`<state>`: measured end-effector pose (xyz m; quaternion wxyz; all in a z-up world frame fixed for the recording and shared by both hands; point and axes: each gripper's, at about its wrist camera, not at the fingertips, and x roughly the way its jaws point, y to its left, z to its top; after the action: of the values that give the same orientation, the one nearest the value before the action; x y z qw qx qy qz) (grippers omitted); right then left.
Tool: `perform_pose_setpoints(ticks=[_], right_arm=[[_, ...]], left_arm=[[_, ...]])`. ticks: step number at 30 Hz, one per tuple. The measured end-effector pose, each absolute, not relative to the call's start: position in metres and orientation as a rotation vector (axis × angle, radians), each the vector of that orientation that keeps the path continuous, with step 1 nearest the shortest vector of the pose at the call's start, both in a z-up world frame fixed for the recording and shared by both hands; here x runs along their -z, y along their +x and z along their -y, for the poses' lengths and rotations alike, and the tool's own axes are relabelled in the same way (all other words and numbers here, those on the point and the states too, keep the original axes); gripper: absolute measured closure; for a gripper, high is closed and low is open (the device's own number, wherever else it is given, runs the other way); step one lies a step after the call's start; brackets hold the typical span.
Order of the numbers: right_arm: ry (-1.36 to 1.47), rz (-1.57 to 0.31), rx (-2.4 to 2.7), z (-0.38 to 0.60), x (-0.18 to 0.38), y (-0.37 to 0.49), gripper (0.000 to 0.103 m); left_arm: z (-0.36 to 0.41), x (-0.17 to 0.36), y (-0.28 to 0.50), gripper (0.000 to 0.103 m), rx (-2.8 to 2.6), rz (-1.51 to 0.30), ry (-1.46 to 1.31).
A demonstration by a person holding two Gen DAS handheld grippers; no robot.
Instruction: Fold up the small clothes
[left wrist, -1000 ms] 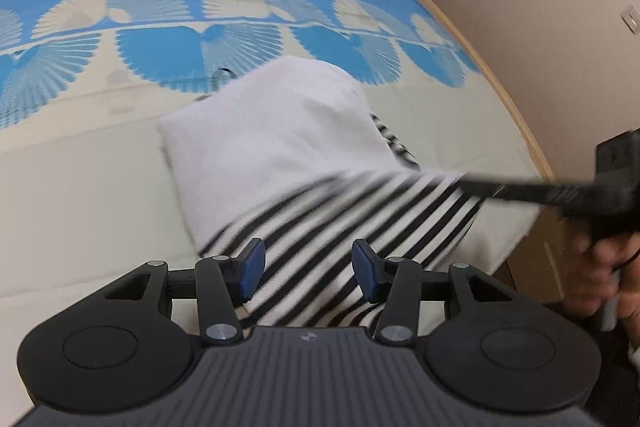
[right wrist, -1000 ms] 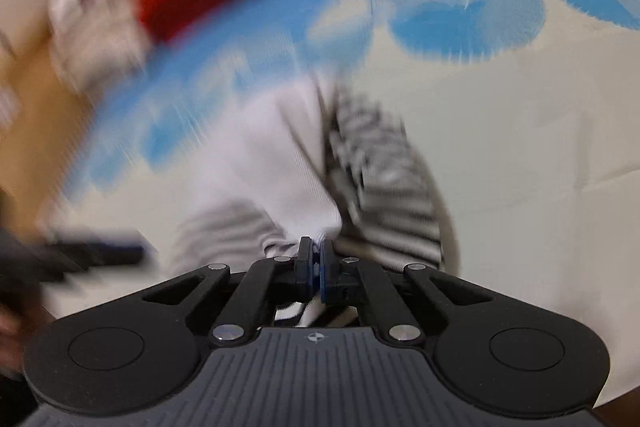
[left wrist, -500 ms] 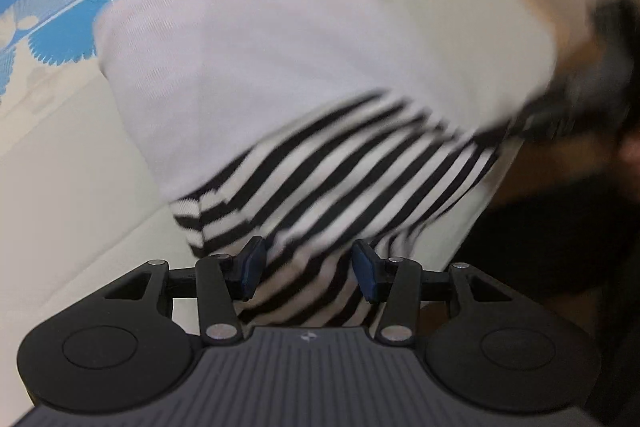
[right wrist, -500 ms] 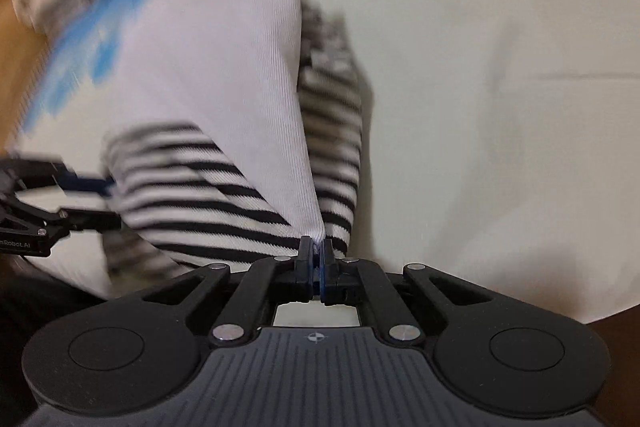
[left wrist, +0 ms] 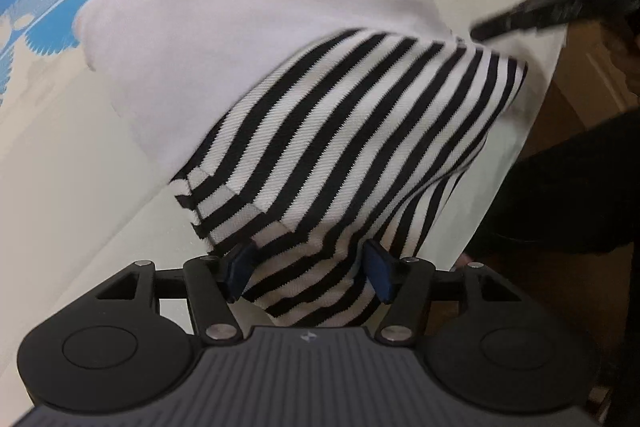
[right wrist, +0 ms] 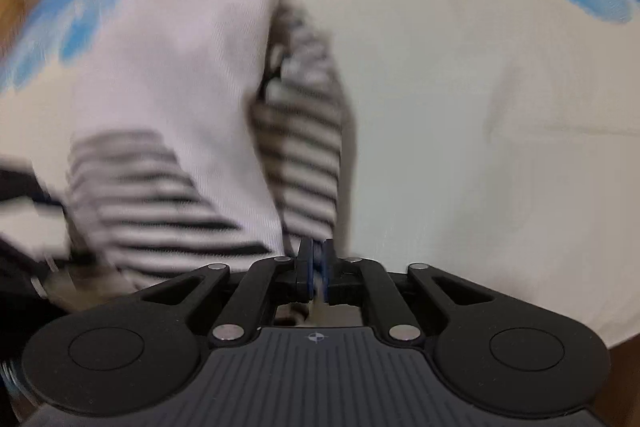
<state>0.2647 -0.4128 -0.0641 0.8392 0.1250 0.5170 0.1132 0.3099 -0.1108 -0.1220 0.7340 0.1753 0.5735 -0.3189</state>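
My left tool is spread wide, and the striped hem of the garment now sags between its blue pads; 1 second ago the cloth lay ahead of them, so I have pushed in under that corner but not closed on it. My right tool stays pinched tight on the garment's opposite edge, its view blurred by motion. The white-and-striped garment lies on the table's patterned cloth, near the front edge. I judge both near corners are almost held, ready for lifting into a fold.
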Motion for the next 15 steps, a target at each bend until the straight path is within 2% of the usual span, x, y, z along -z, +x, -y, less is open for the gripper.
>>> perform_pose_setpoints(ticks=[1,2,3,7,9,11,15], right_arm=[[0.335,-1.029,-0.239,0.418,0.057,0.265,0.079],[0.396,-0.977,-0.224,0.423,0.053,0.266,0.065],[0.440,-0.943,-0.204,0.425,0.050,0.268,0.061],[0.511,-0.871,-0.146,0.421,0.053,0.286,0.061],[0.531,-0.853,-0.138,0.411,0.054,0.293,0.058],[0.541,-0.851,-0.128,0.406,0.061,0.301,0.053],[0.553,-0.881,-0.115,0.391,0.074,0.332,0.052]], left_arm=[[0.110,0.122,0.310,0.038,0.703,-1.260,0.385],[0.110,0.122,0.309,0.038,0.705,-1.256,0.394],[0.108,0.123,0.308,0.038,0.706,-1.254,0.399],[0.108,0.123,0.305,0.038,0.705,-1.251,0.408],[0.113,0.123,0.302,0.037,0.704,-1.252,0.407],[0.116,0.120,0.302,0.036,0.701,-1.253,0.407],[0.116,0.121,0.304,0.036,0.704,-1.253,0.404]])
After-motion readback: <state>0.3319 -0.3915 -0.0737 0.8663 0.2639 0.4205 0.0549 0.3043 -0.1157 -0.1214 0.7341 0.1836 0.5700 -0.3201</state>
